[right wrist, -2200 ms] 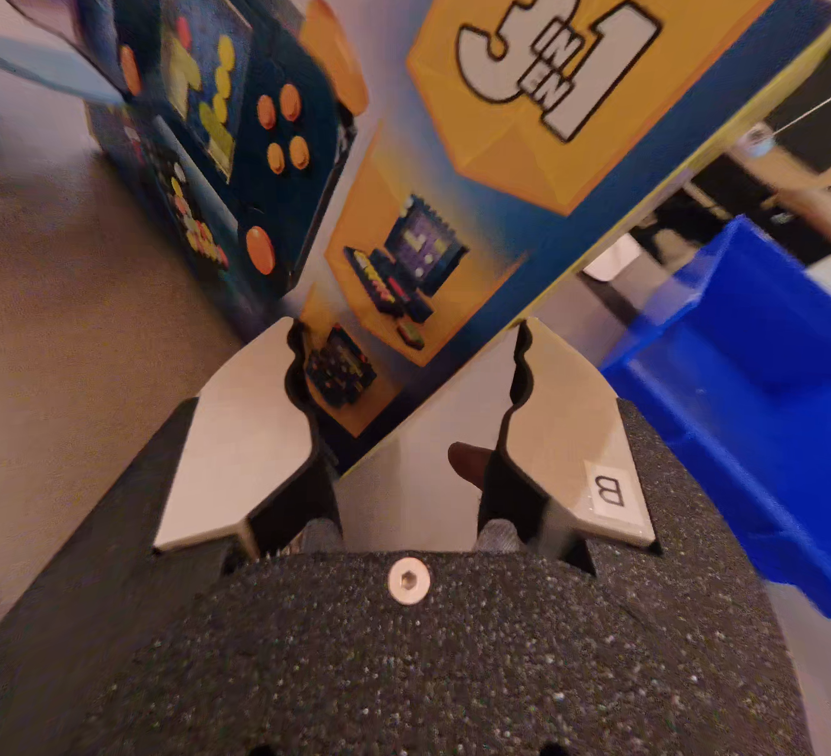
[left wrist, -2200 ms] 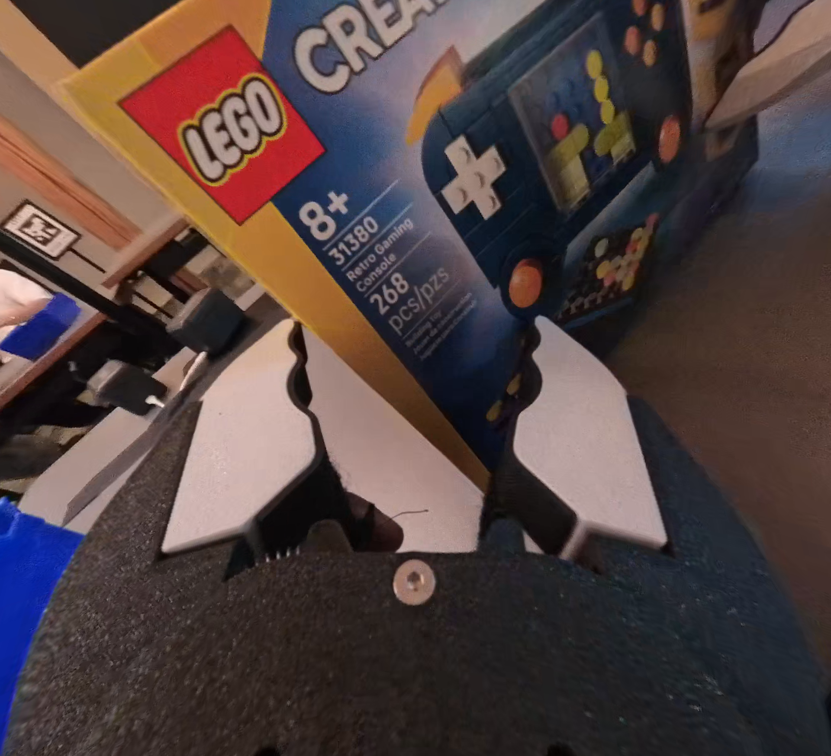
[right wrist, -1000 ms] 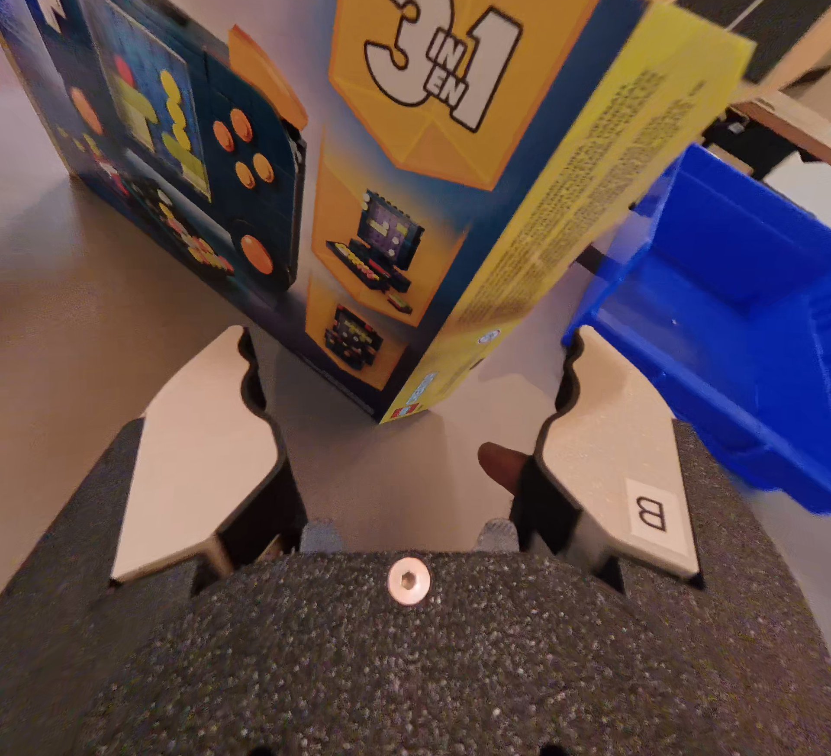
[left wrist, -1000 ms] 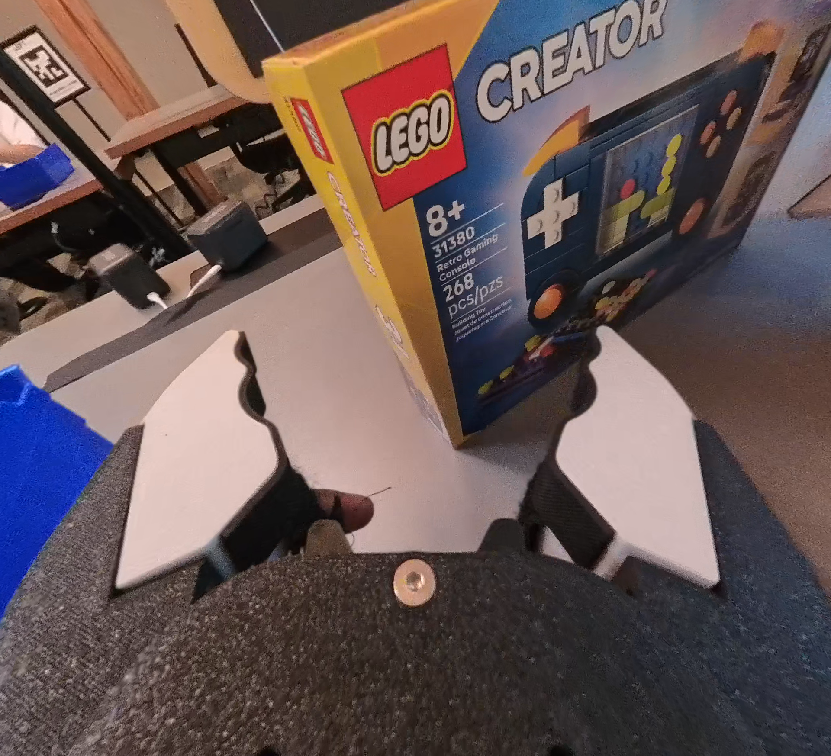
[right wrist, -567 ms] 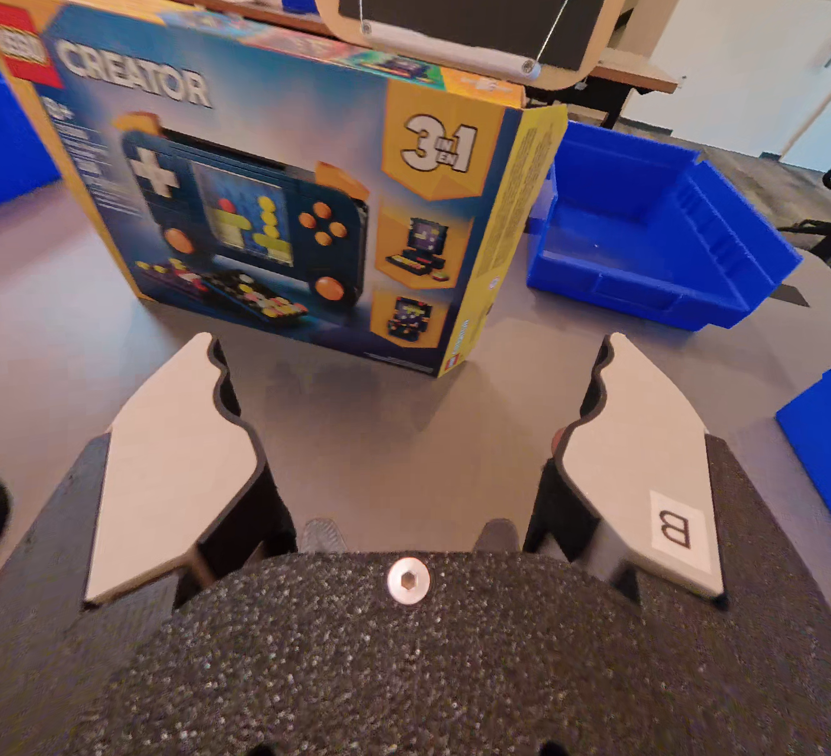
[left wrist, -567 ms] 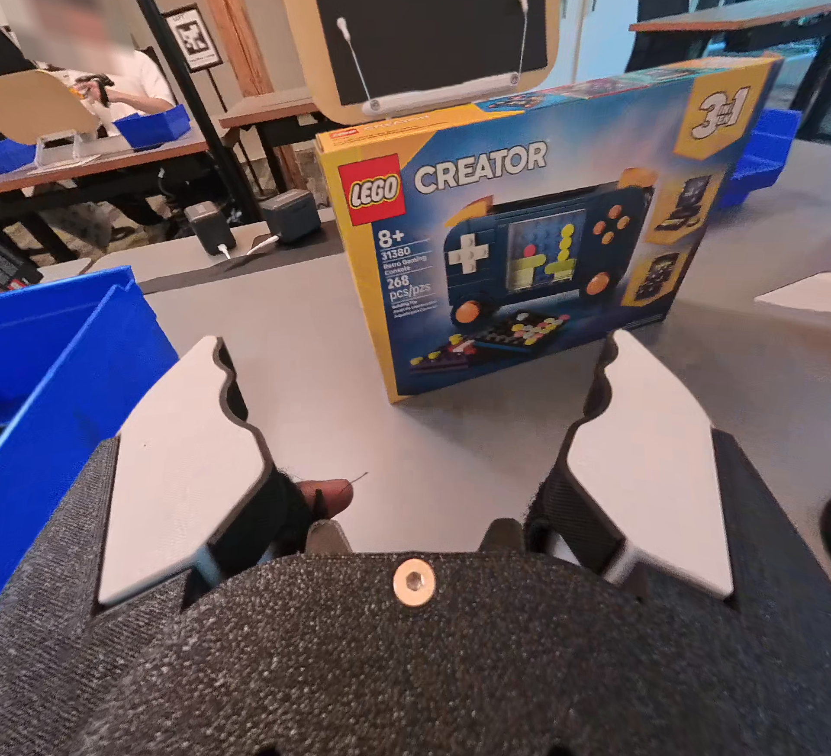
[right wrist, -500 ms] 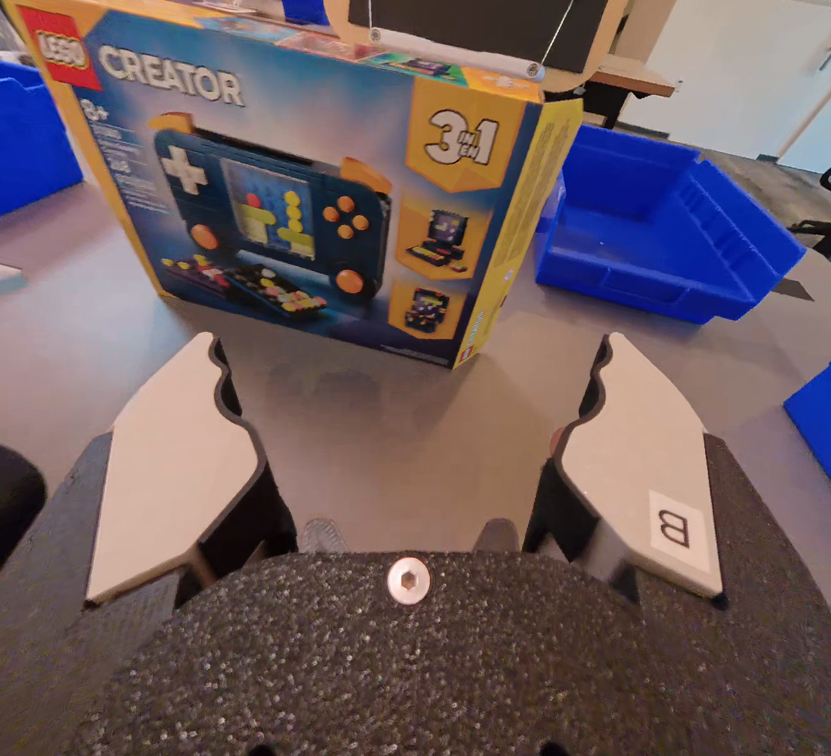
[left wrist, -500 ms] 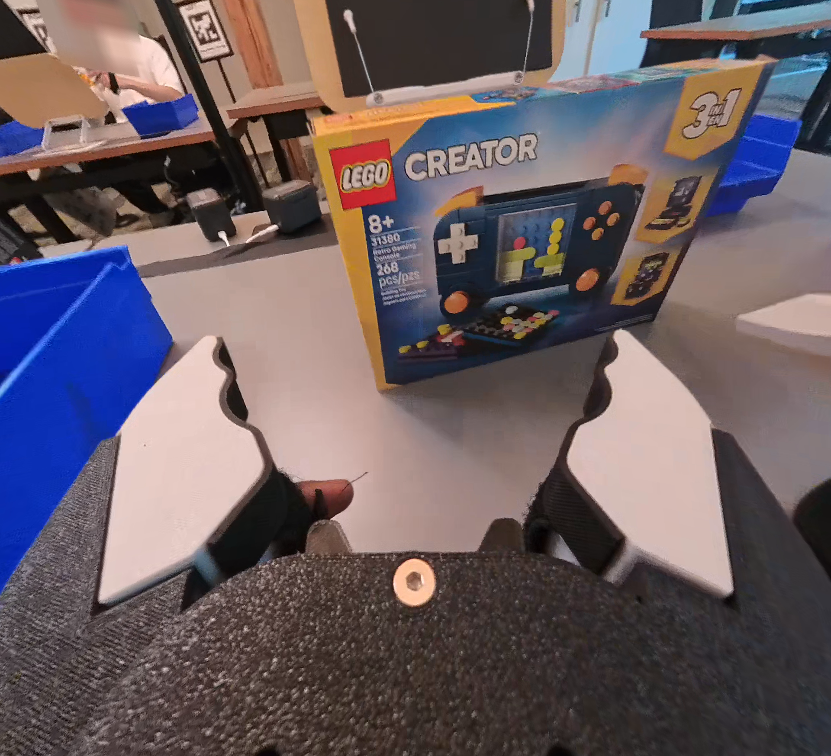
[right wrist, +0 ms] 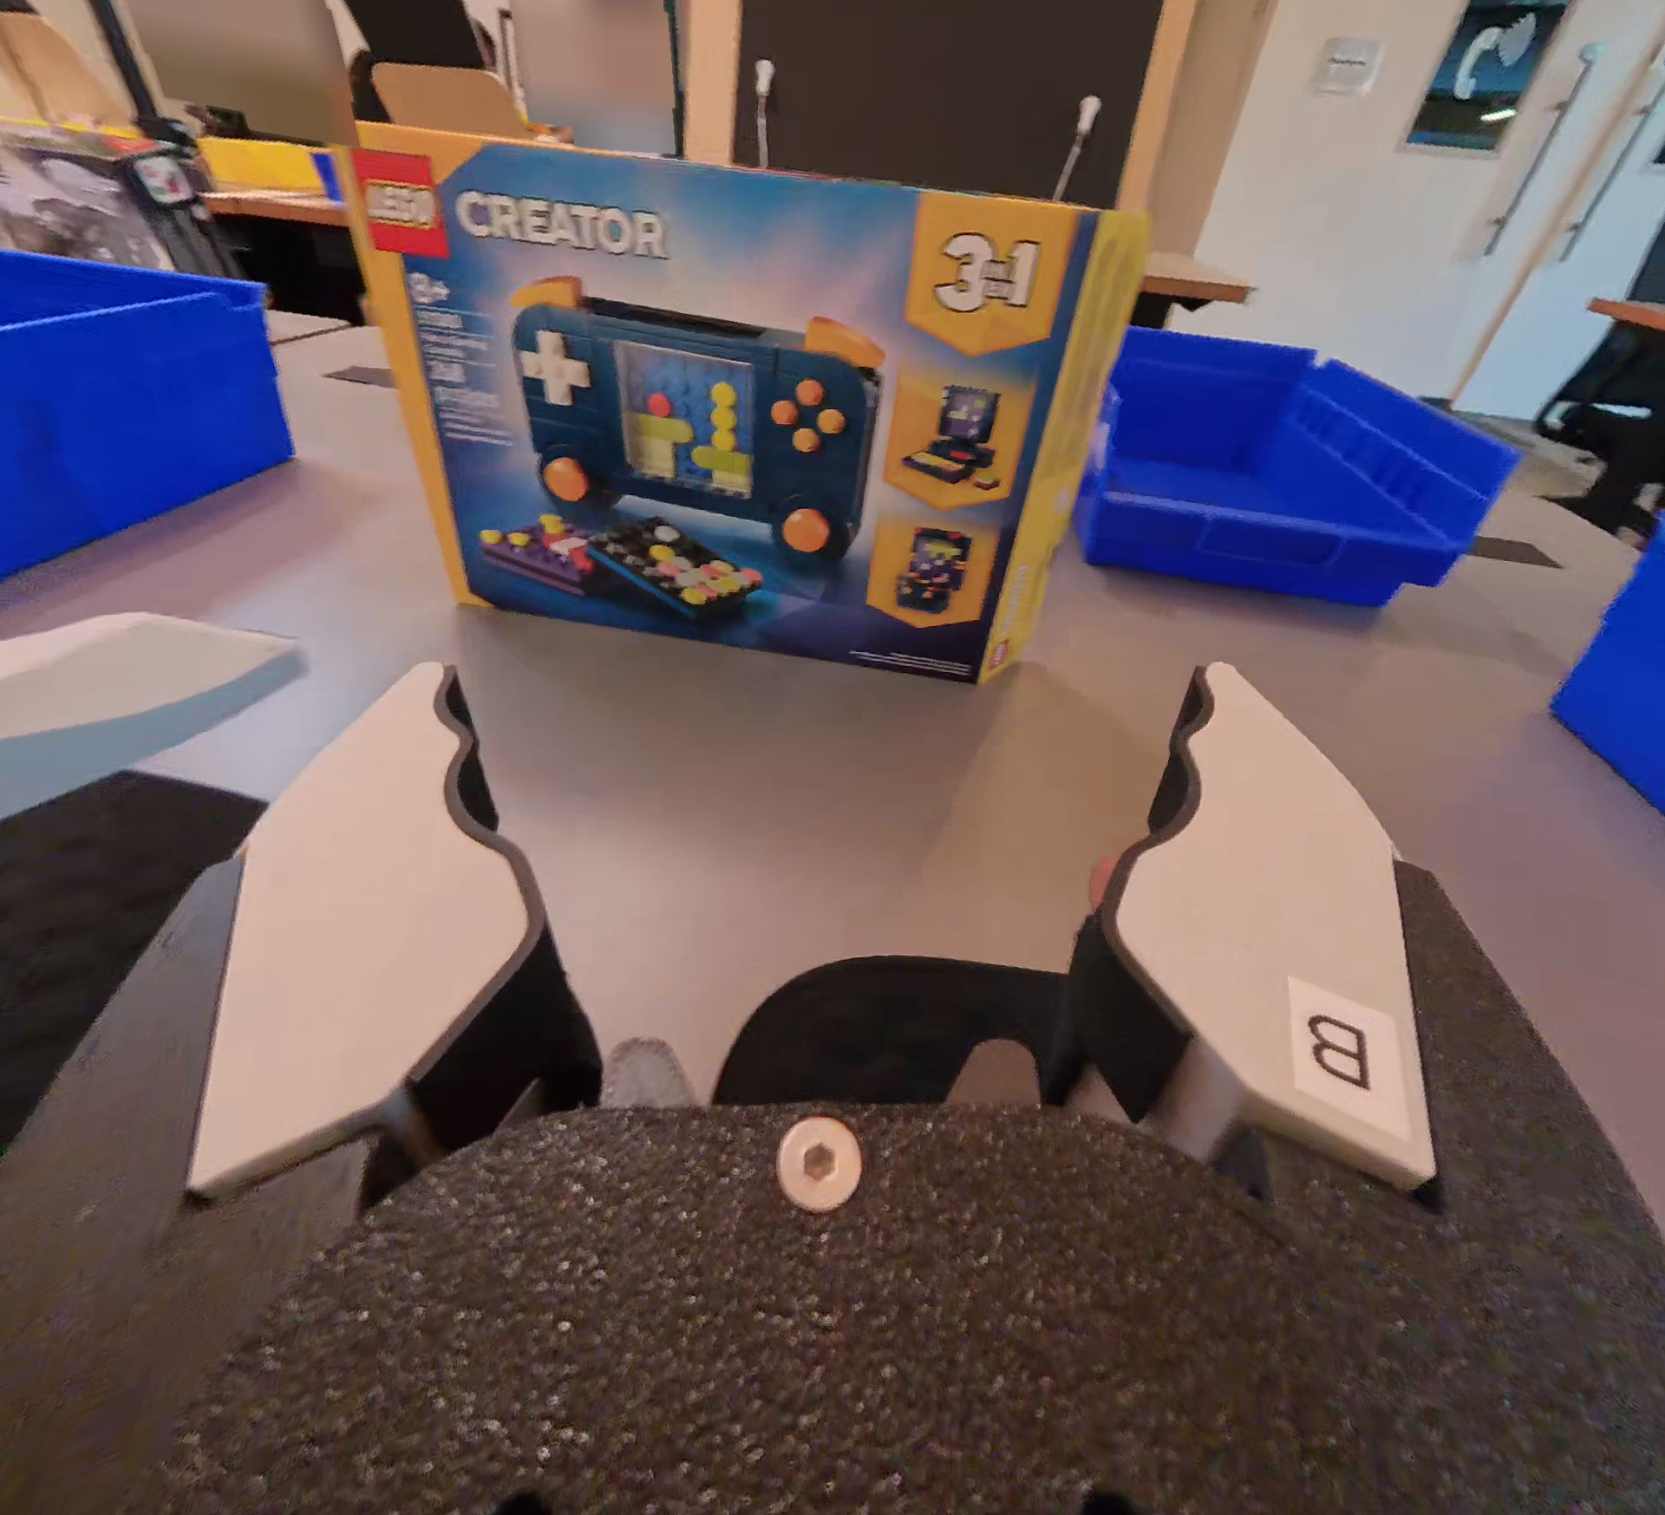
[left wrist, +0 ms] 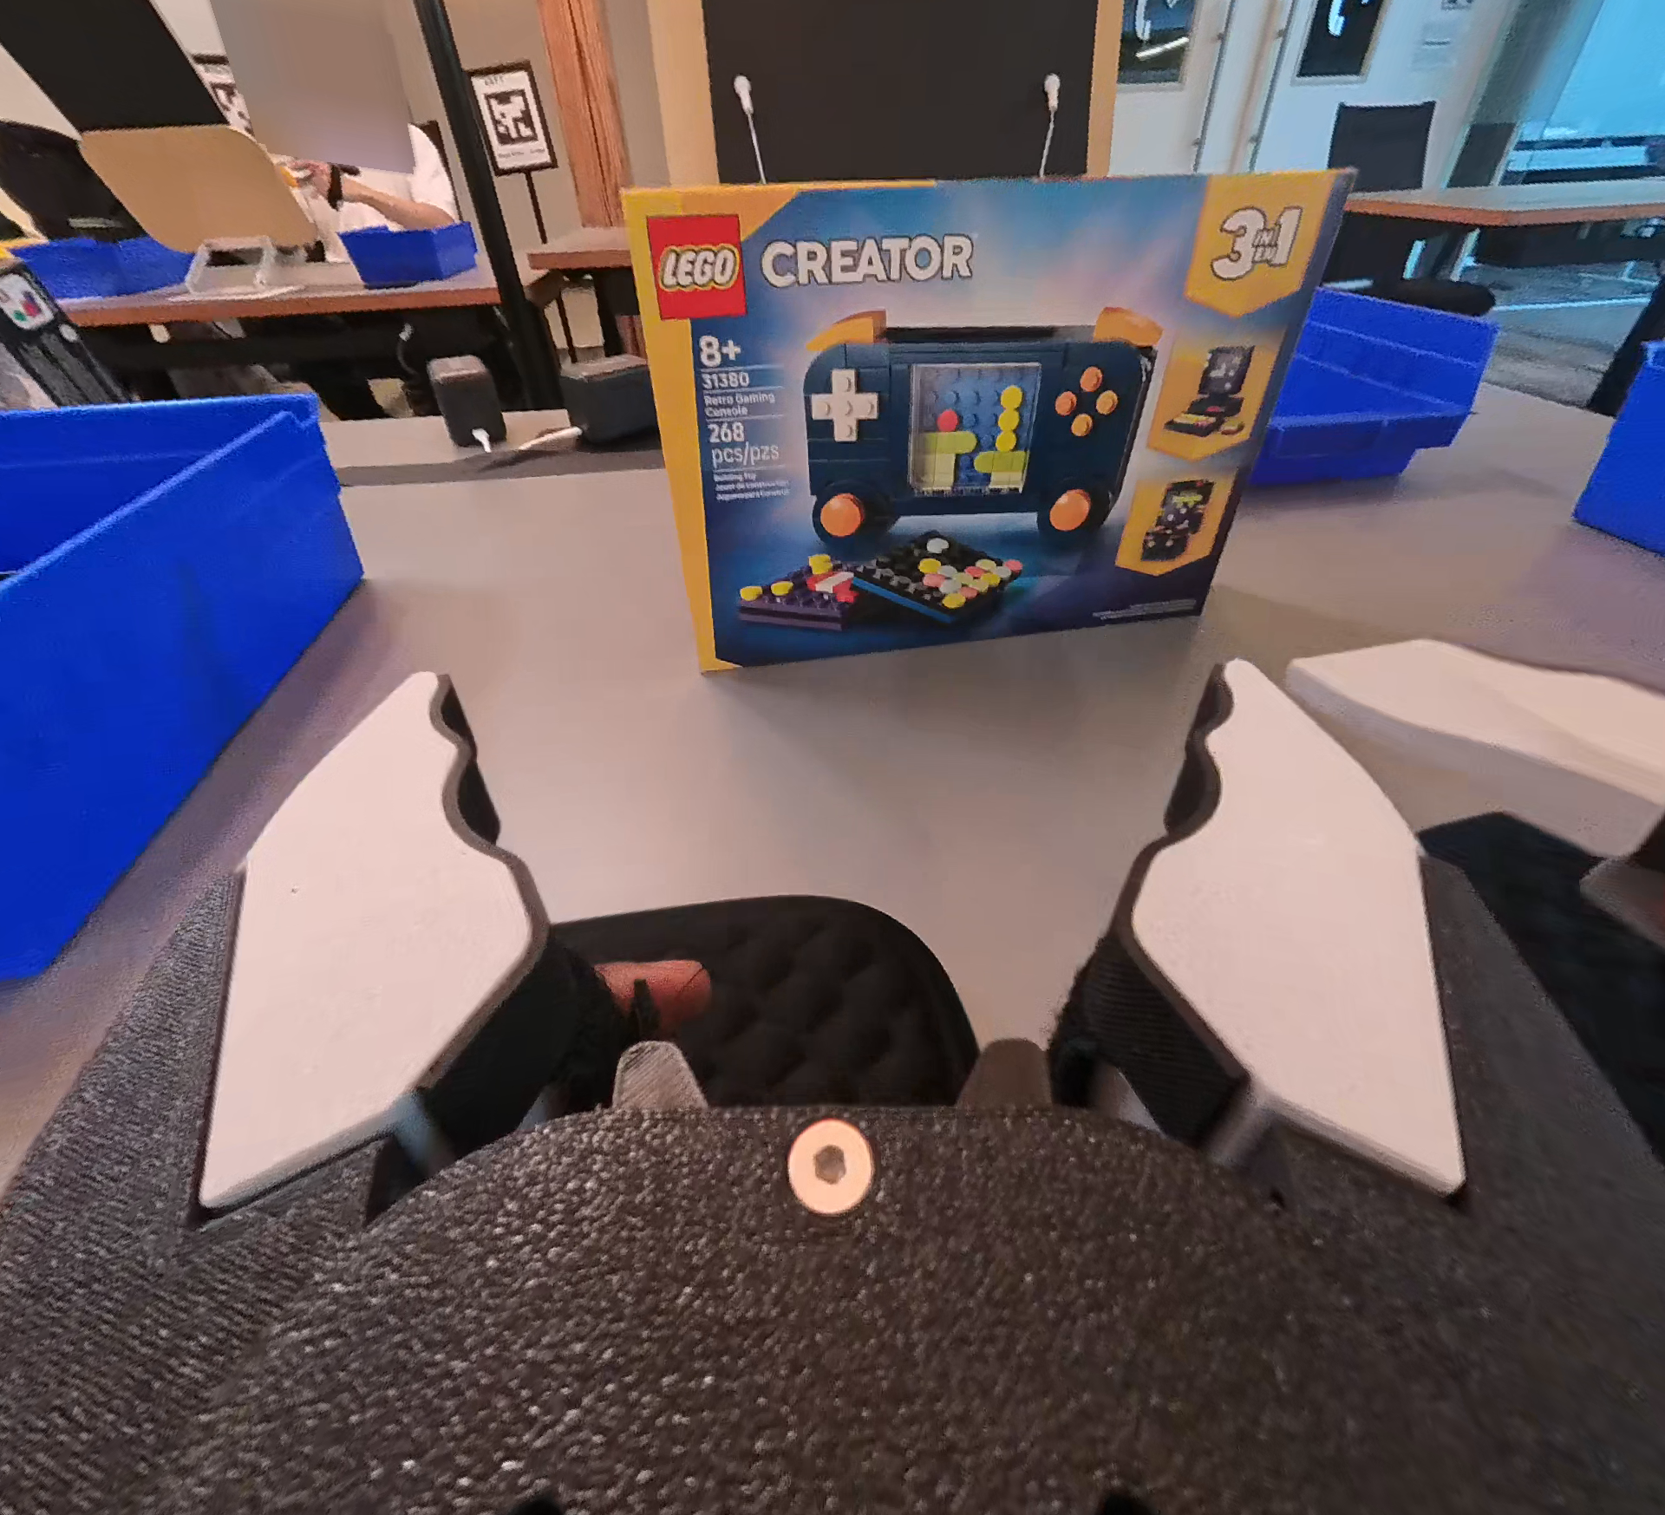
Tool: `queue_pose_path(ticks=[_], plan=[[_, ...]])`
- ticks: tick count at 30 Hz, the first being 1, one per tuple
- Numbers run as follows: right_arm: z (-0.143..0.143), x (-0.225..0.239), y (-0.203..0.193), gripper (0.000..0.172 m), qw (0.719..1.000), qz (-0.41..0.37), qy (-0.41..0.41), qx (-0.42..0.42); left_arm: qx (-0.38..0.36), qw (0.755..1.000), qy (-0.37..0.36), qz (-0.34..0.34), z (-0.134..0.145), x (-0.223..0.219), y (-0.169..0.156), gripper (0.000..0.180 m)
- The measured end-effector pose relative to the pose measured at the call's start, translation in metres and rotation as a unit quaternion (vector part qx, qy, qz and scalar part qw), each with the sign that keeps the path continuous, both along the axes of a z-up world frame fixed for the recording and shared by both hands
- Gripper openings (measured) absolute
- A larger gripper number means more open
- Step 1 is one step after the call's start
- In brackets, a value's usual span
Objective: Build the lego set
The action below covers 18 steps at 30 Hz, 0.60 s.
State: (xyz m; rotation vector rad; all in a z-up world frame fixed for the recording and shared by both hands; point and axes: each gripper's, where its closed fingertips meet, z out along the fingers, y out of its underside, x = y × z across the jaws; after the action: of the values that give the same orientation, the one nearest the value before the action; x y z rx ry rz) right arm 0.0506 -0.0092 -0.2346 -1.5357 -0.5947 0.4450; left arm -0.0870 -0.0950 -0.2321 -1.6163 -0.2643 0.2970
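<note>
A: Where does the toy box [left wrist: 982, 418] stand?

B: Upright on the grey table [left wrist: 559, 661], its printed front facing both grippers — a blue and yellow carton showing a dark blue game console. It stands alone, touching nothing else.

A: And the left gripper [left wrist: 829, 688]?

B: Its two white fingers [left wrist: 378, 886] are spread wide with only bare table between them. It holds nothing and sits well short of the box.

A: The right gripper [right wrist: 820, 679]?

B: The same — jaws wide apart, nothing in its grasp, the box well ahead of its fingertips [right wrist: 1252, 886]. A lettered sticker [right wrist: 1342, 1057] sits on its right finger.

A: What lies around them?

B: A large blue bin [left wrist: 153, 643] stands to the left of the left gripper. Another blue bin [right wrist: 1279, 472] sits just beside the box's right end, farther back. A third blue bin [right wrist: 1622, 679] shows at the right edge. Behind the box a dark board [left wrist: 892, 3] with a pale wooden frame rises, and two black power adapters [left wrist: 468, 400] rest at the table's far edge. A person [left wrist: 387, 192] sits at another table in the background.
</note>
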Motion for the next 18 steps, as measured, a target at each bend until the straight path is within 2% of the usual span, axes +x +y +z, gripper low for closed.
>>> queue_pose_path(ticks=[6,18], plan=[[0.007,-0.0079,-0.0136,0.139,0.998,0.0,0.002,0.066,0.01,1.0,0.0,0.005,-0.0031,0.0024,0.0033,0.145],[0.003,-0.0067,-0.0086,0.135,0.999,-0.002,0.008,0.051,0.017,0.999,0.024,0.013,-0.0027,0.0055,0.0045,0.143]])
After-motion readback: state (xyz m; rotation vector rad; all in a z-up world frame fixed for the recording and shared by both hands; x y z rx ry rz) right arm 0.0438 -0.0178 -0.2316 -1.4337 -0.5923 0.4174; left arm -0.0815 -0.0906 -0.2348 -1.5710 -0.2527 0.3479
